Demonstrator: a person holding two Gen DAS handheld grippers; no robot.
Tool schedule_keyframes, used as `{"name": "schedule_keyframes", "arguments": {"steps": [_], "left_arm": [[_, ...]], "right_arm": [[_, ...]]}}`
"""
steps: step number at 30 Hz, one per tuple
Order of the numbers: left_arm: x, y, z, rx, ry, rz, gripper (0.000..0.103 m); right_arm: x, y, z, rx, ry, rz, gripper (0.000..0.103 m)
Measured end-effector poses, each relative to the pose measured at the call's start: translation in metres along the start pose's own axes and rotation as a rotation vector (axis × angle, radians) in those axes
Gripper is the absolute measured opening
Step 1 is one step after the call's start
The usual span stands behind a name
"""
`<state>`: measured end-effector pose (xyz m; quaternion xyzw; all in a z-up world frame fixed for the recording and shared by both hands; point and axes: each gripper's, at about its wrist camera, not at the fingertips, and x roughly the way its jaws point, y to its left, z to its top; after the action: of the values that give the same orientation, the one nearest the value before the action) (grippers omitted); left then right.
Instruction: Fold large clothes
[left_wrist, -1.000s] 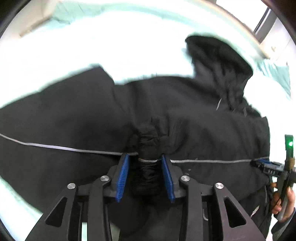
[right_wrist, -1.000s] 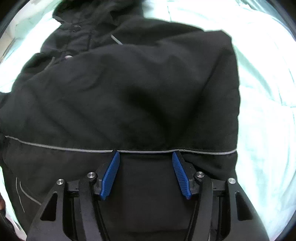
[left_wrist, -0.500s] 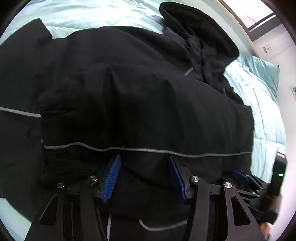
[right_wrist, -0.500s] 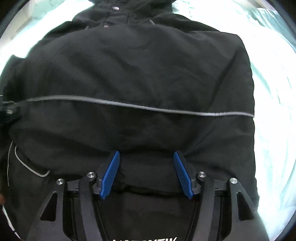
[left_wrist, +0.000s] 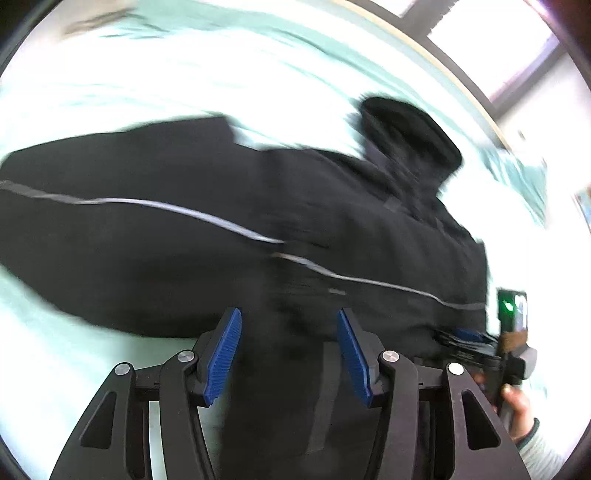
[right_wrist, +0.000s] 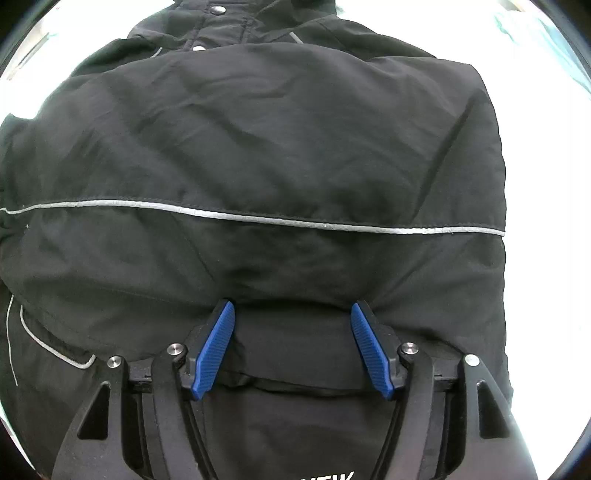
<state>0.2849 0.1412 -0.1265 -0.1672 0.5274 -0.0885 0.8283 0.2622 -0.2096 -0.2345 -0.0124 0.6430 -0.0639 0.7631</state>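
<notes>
My jacket (right_wrist: 280, 147) lies spread on the bed (left_wrist: 184, 74), hood (left_wrist: 410, 136) away, so both my left hand-held gripper (left_wrist: 289, 350) and right hand-held gripper (right_wrist: 291, 347) hover with jaws apart over its hem, gripping nothing, placed for the next fold.

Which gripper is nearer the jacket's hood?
Hard to call. The right gripper faces the hood straight across the jacket; the left gripper sees the hood farther off, diagonally to its right.
</notes>
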Motion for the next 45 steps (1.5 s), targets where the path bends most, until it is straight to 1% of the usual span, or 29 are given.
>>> {"name": "schedule_keyframes", "arguments": {"steps": [3, 6, 8, 10, 12, 13, 16, 18, 20, 24, 26, 28, 29, 30, 33, 37, 40, 42, 43, 45], "left_arm": [[-0.028, 0.056, 0.007, -0.078, -0.06, 0.074, 0.056], [-0.054, 0.13, 0.019, -0.2, -0.117, 0.148, 0.056], [-0.063, 0.169, 0.026, -0.267, -0.151, 0.179, 0.056], [-0.071, 0.208, 0.035, -0.334, -0.175, 0.194, 0.056], [-0.077, 0.242, 0.042, -0.386, -0.198, 0.184, 0.056], [-0.074, 0.259, 0.045, -0.428, -0.21, 0.179, 0.056], [-0.061, 0.299, 0.05, -0.522, -0.198, 0.177, 0.056], [-0.042, 0.314, 0.054, -0.565, -0.18, 0.174, 0.056], [-0.028, 0.326, 0.058, -0.591, -0.169, 0.149, 0.056], [-0.014, 0.341, 0.066, -0.633, -0.199, 0.081, 0.056], [-0.011, 0.342, 0.069, -0.633, -0.215, 0.077, 0.056], [-0.009, 0.337, 0.073, -0.609, -0.229, 0.093, 0.042], [-0.011, 0.332, 0.074, -0.584, -0.236, 0.096, 0.028], [-0.014, 0.327, 0.074, -0.564, -0.242, 0.1, 0.022], [-0.034, 0.302, 0.076, -0.498, -0.29, 0.132, 0.017], [-0.065, 0.251, 0.082, -0.397, -0.358, 0.118, 0.016], [-0.084, 0.195, 0.086, -0.288, -0.385, 0.103, 0.015], [-0.089, 0.145, 0.088, -0.19, -0.387, 0.093, 0.015], [-0.09, 0.127, 0.089, -0.156, -0.387, 0.087, 0.015], [-0.088, 0.073, 0.09, -0.063, -0.381, 0.054, 0.015]], "right_arm": [[-0.002, 0.0, 0.001, 0.004, 0.003, -0.005, 0.068], [0.0, 0.001, 0.001, 0.011, 0.009, -0.016, 0.069], [0.0, 0.004, 0.002, 0.017, 0.014, -0.028, 0.069], [0.002, 0.007, 0.002, 0.021, 0.016, -0.039, 0.069], [0.002, 0.009, 0.002, 0.024, 0.018, -0.049, 0.07], [0.002, 0.009, 0.002, 0.027, 0.019, -0.055, 0.07], [0.001, 0.012, 0.002, 0.033, 0.021, -0.07, 0.072], [0.0, 0.014, 0.002, 0.038, 0.024, -0.077, 0.073], [0.0, 0.016, 0.003, 0.039, 0.026, -0.088, 0.074], [0.0, 0.017, 0.004, 0.041, 0.032, -0.099, 0.075], [0.0, 0.019, 0.005, 0.043, 0.033, -0.108, 0.077], [-0.001, 0.02, 0.005, 0.041, 0.032, -0.113, 0.078], [-0.001, 0.021, 0.006, 0.04, 0.032, -0.112, 0.078], [0.001, 0.018, 0.006, 0.037, 0.032, -0.11, 0.078], [0.001, 0.015, 0.006, 0.028, 0.032, -0.102, 0.08], [0.004, 0.005, 0.009, 0.011, 0.035, -0.078, 0.082], [0.006, -0.003, 0.011, -0.003, 0.038, -0.055, 0.083], [0.005, -0.007, 0.011, -0.015, 0.03, -0.049, 0.083], [0.001, -0.008, 0.01, -0.016, 0.013, -0.051, 0.083], [-0.009, -0.009, 0.003, -0.022, -0.029, -0.039, 0.083]]}}
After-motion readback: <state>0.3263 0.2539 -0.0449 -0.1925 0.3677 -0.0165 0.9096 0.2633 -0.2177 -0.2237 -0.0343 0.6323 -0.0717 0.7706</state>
